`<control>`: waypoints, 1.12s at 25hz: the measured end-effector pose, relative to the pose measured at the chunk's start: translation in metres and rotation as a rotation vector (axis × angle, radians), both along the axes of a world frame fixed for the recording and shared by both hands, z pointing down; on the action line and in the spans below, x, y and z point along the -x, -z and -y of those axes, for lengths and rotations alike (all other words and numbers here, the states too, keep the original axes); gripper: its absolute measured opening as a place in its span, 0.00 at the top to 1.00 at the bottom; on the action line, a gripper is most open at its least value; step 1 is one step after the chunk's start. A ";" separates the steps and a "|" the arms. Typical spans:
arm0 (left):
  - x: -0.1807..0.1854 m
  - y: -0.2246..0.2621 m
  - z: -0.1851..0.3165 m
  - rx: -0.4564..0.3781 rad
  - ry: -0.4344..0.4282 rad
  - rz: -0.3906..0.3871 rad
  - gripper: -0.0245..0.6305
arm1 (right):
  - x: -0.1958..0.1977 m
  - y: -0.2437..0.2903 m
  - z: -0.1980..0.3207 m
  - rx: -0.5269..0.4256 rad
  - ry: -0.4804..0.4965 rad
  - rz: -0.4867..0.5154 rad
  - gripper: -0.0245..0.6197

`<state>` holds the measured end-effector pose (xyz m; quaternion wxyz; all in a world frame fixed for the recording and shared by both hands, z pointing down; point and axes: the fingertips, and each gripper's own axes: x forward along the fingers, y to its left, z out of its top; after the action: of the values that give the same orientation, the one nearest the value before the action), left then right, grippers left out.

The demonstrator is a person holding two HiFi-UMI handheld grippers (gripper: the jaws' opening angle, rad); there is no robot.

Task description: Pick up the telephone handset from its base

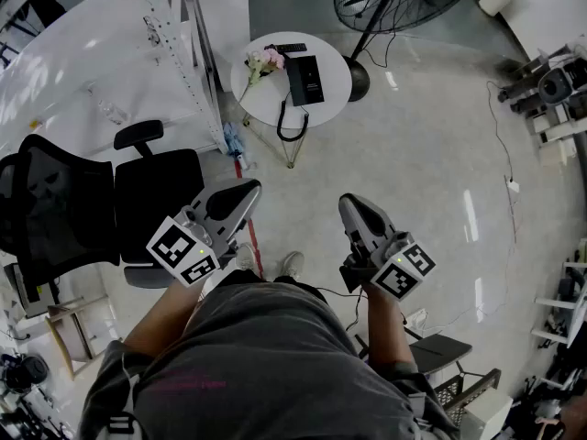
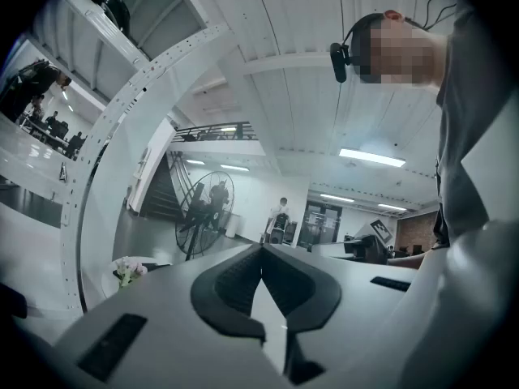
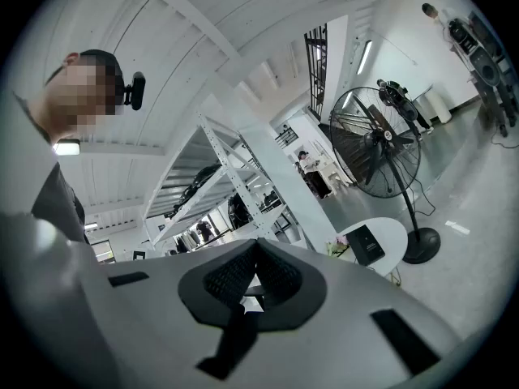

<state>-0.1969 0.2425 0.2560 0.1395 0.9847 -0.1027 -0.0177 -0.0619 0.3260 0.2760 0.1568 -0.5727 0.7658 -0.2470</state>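
Open floor (image 1: 303, 191) between you and round table (image 1: 336, 82), straight run in. Left of table: white rack (image 1: 197, 62), office chair (image 1: 138, 200) nearer you. Right of table: fan base (image 1: 359, 79) just beside it. On table, flowers (image 1: 264, 60) crowd left edge, phone cord (image 1: 279, 125) hangs over near rim.

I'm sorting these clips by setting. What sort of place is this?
Probably a large indoor workshop or lab hall: a tall white perforated-metal shelving rack, a big black pedestal fan on the glossy pale floor, and a black mesh office chair.
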 end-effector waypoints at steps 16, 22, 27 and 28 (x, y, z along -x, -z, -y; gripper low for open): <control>-0.019 -0.007 -0.024 -0.001 0.062 0.009 0.94 | -0.037 -0.005 -0.015 -0.012 0.011 0.040 0.94; -0.027 -0.012 -0.040 -0.002 0.084 0.018 0.94 | -0.048 -0.014 -0.029 -0.008 0.030 0.052 0.94; -0.037 -0.008 -0.055 -0.016 0.093 0.021 0.94 | -0.058 -0.016 -0.042 -0.014 0.041 0.067 0.94; -0.039 -0.007 -0.057 -0.019 0.094 0.021 0.94 | -0.060 -0.016 -0.044 -0.016 0.043 0.070 0.94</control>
<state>-0.1576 0.2998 0.2626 0.1279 0.9802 -0.1501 -0.0147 -0.0021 0.3703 0.2924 0.1827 -0.5461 0.7738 -0.2639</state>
